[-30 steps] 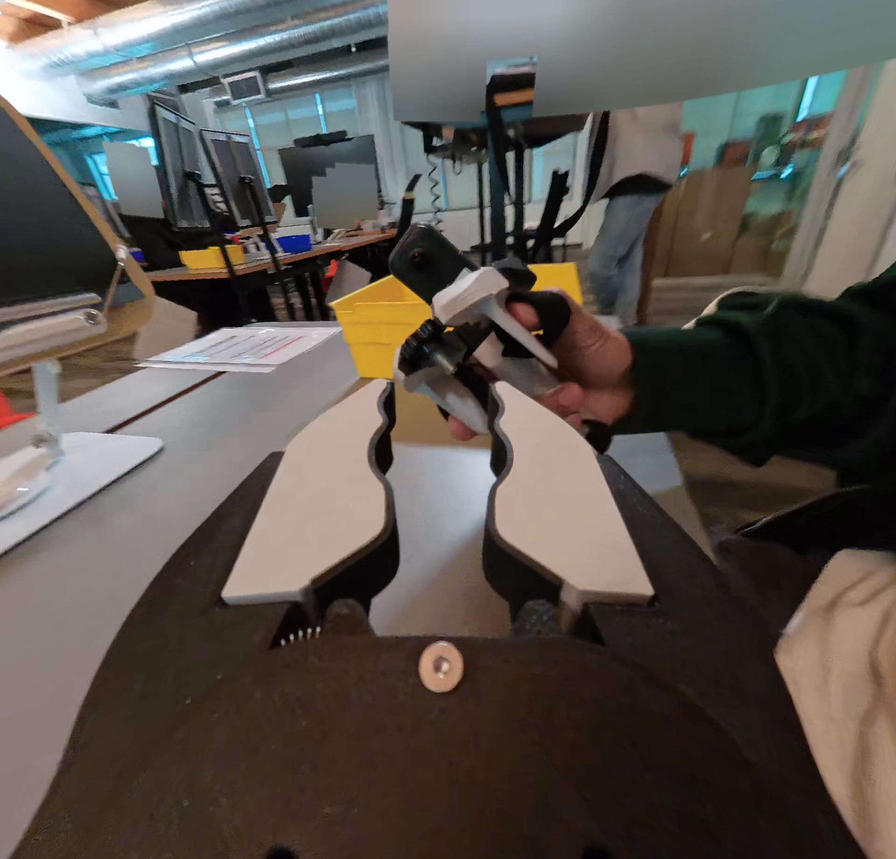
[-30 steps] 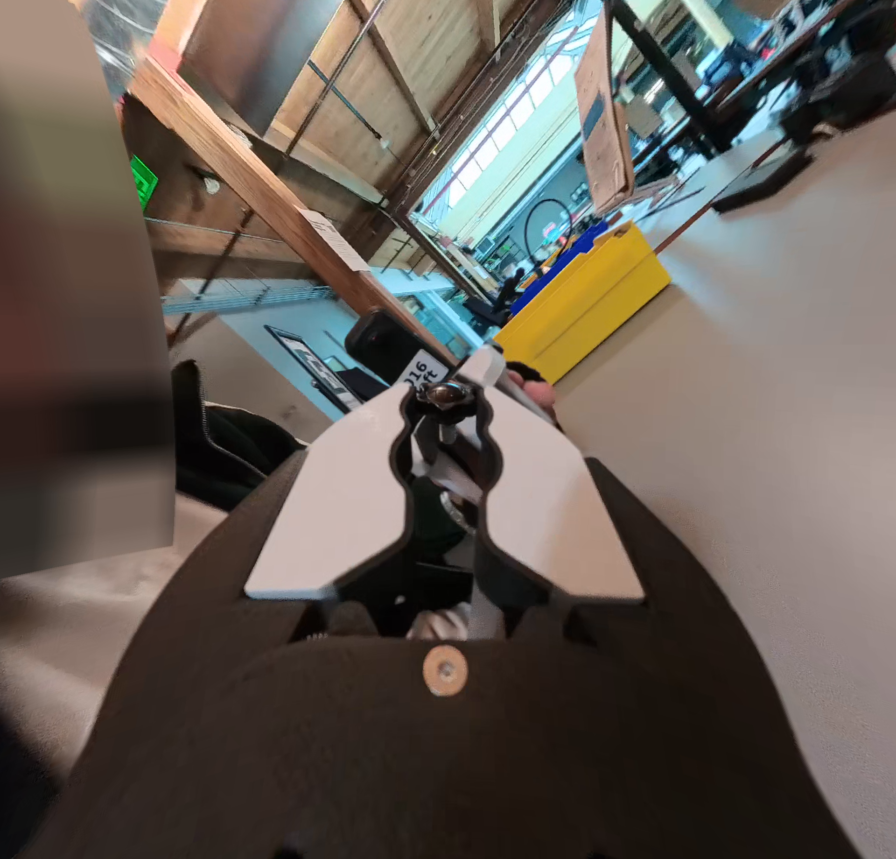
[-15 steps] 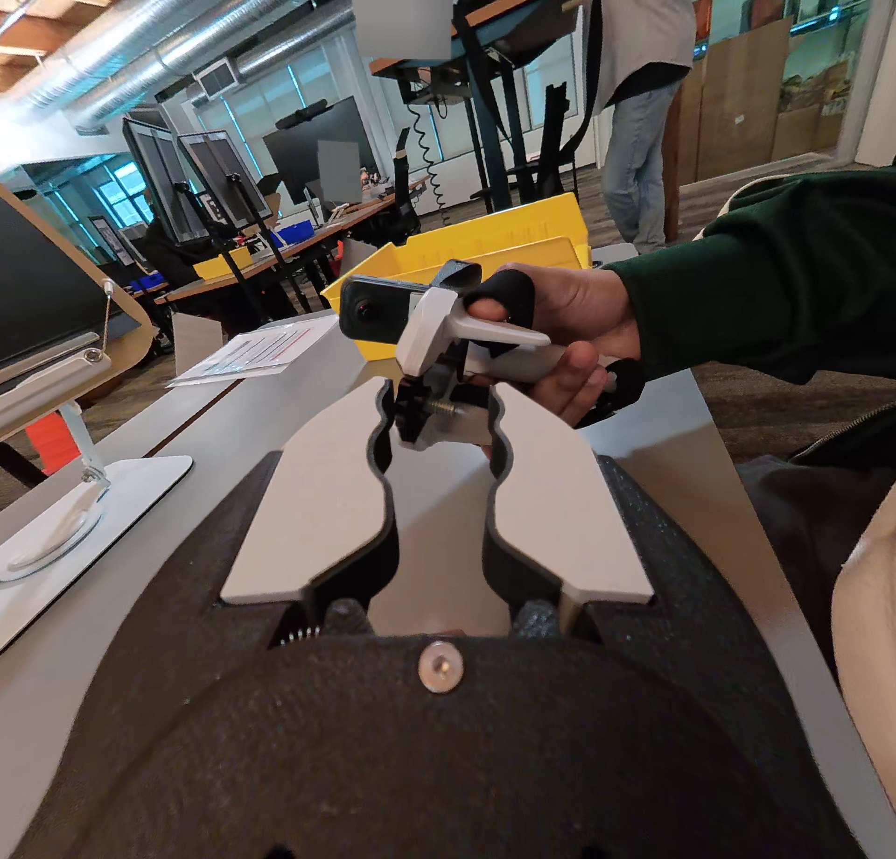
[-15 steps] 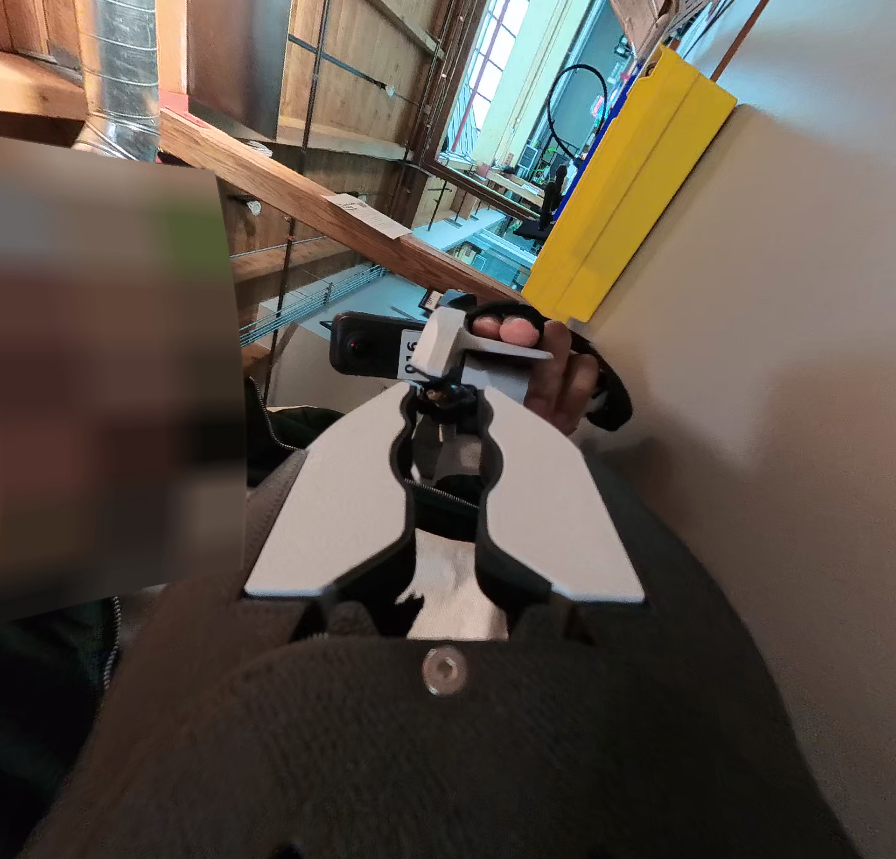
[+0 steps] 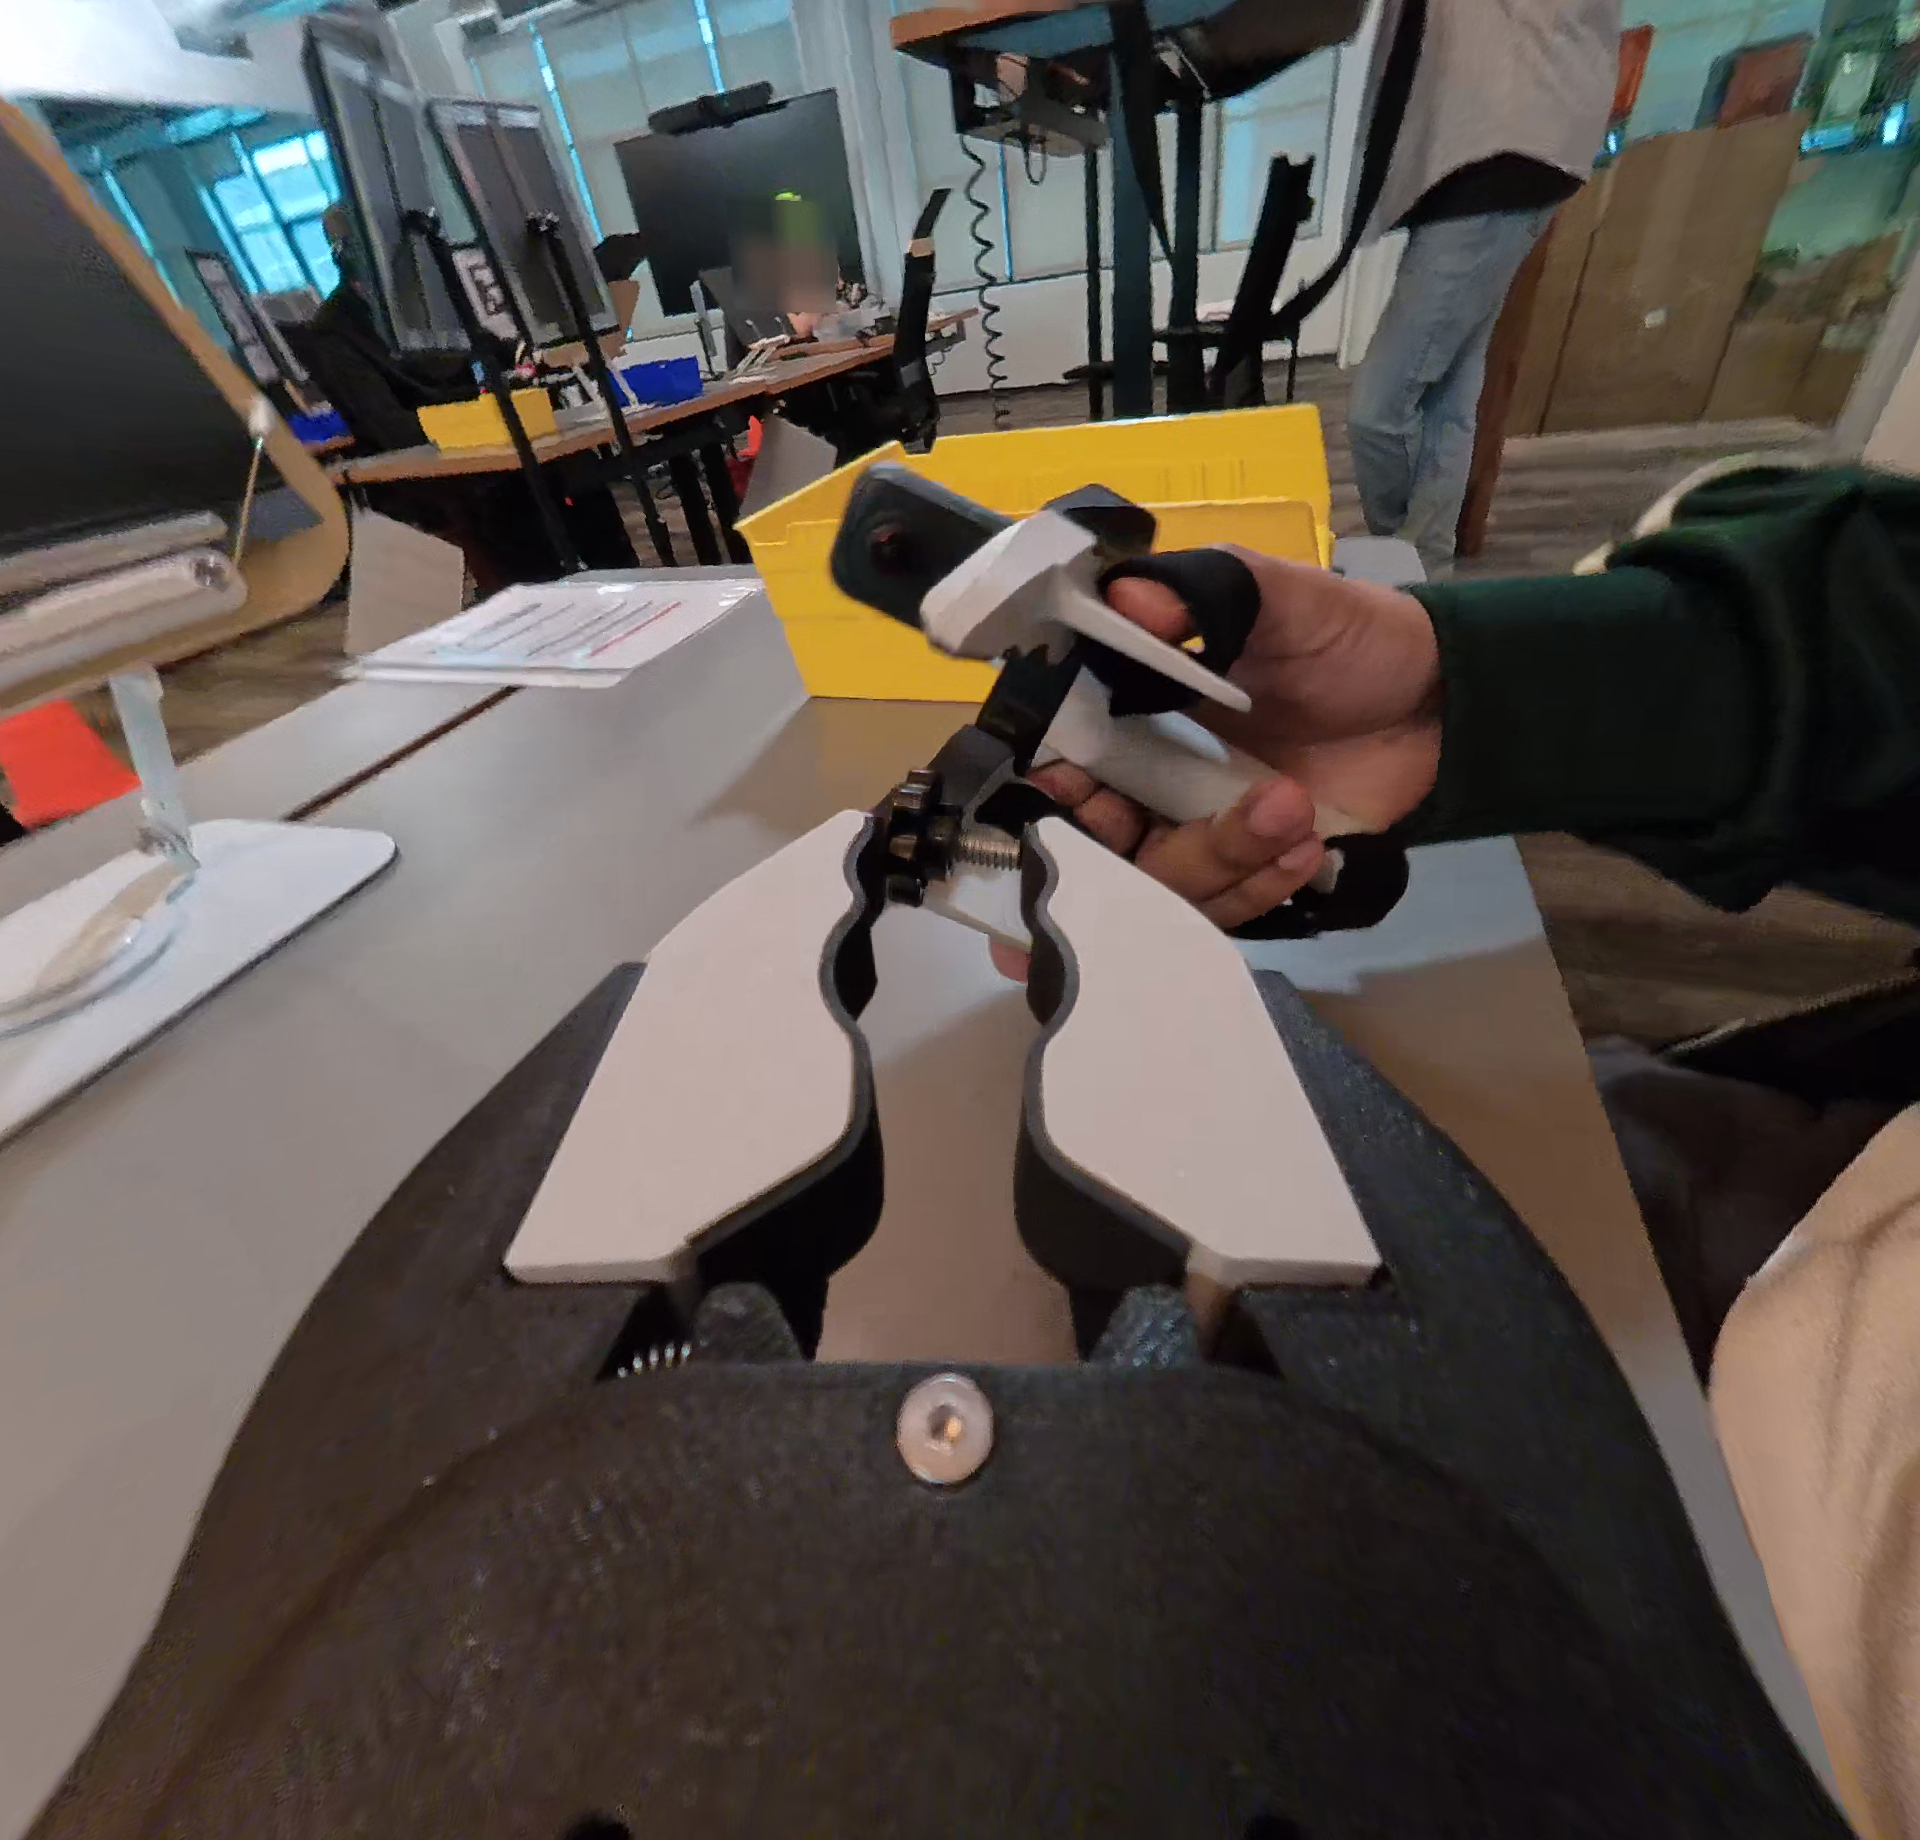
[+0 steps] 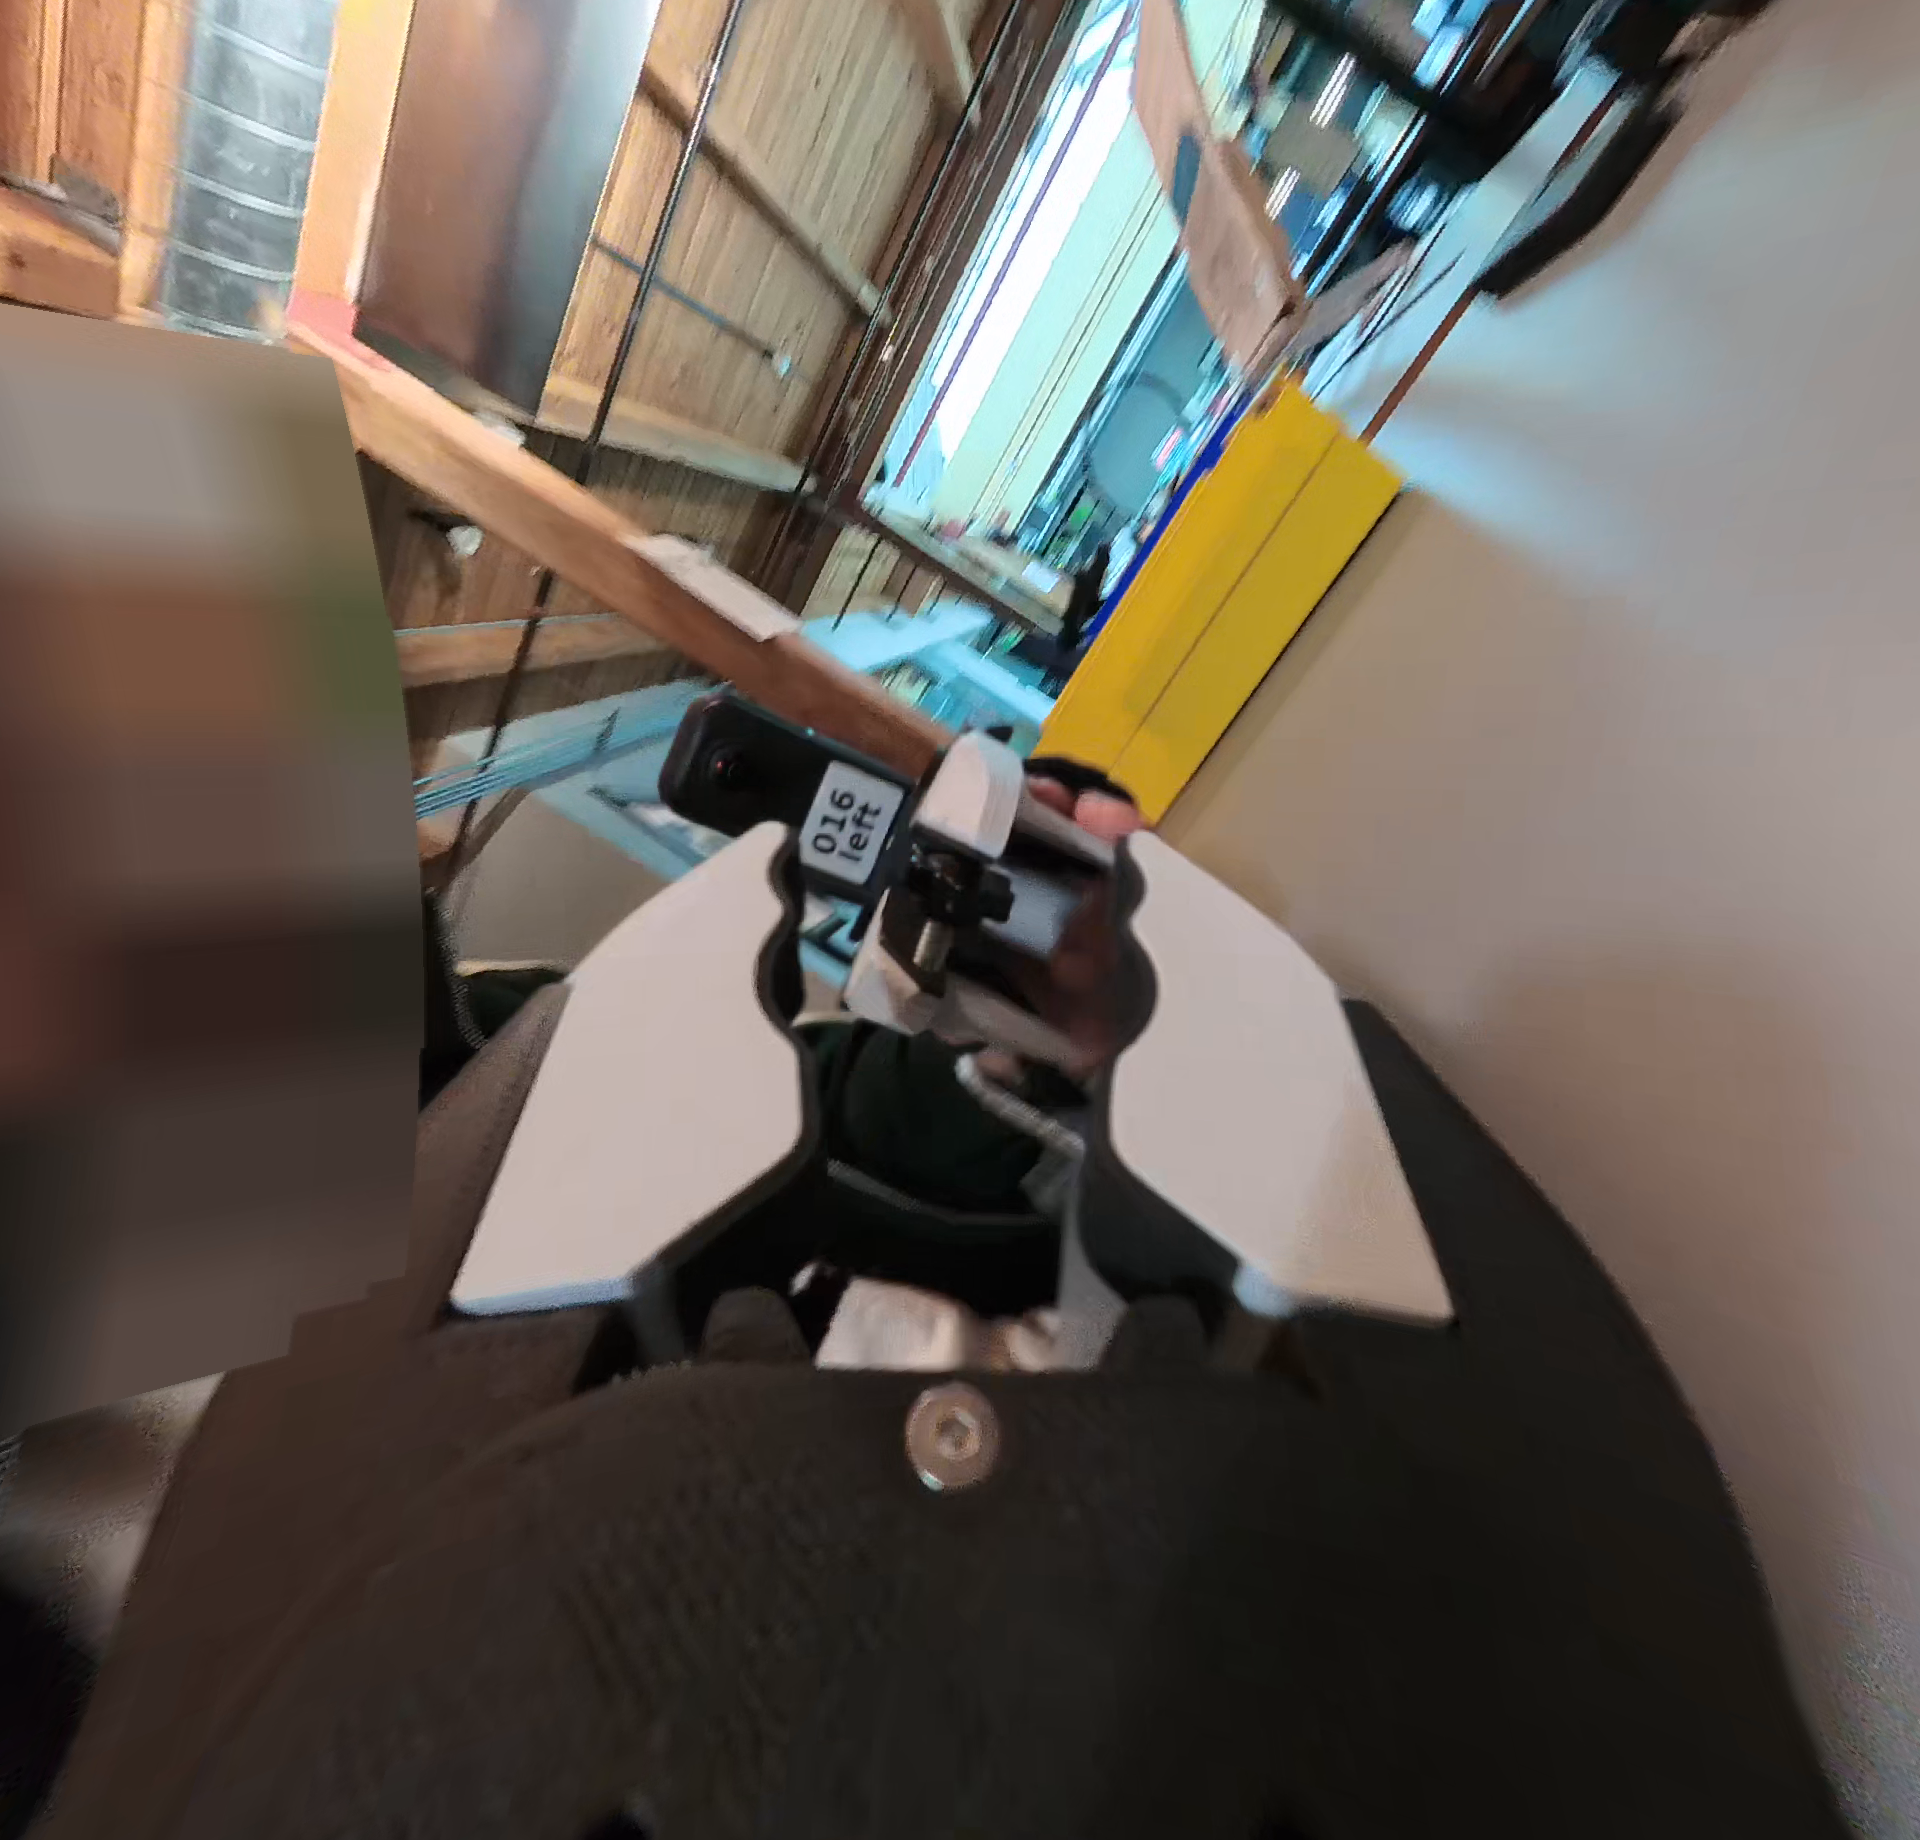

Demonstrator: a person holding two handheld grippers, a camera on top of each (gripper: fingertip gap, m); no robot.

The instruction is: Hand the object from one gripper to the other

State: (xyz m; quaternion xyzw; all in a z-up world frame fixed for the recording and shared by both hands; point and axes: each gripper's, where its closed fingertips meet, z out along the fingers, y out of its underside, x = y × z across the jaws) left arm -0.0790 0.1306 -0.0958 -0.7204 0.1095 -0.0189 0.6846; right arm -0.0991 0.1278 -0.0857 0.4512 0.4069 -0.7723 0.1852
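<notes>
Jaws of the left gripper (image 5: 945, 855) clamp a black-knobbed bolt (image 5: 912, 845) above the tabletop (image 5: 499, 917); the right gripper (image 6: 951, 855) has its jaws wide apart.

a yellow bin (image 5: 1039, 585) stood at the far edge of the grey surface (image 5: 416, 917), and it showed again as a yellow block (image 6: 1216, 606) in the right wrist view. a stack of printed sheets (image 5: 561, 632) lay to the bin's left. a white stand base (image 5: 208, 897) rested at the surface's left side under a wood-edged panel (image 5: 125, 460). behind, dark monitors (image 5: 727, 190) stood on desks, a smaller yellow bin (image 5: 483, 417) sat on one, and a person in jeans (image 5: 1444, 356) stood near cardboard sheets (image 5: 1683, 273).
</notes>
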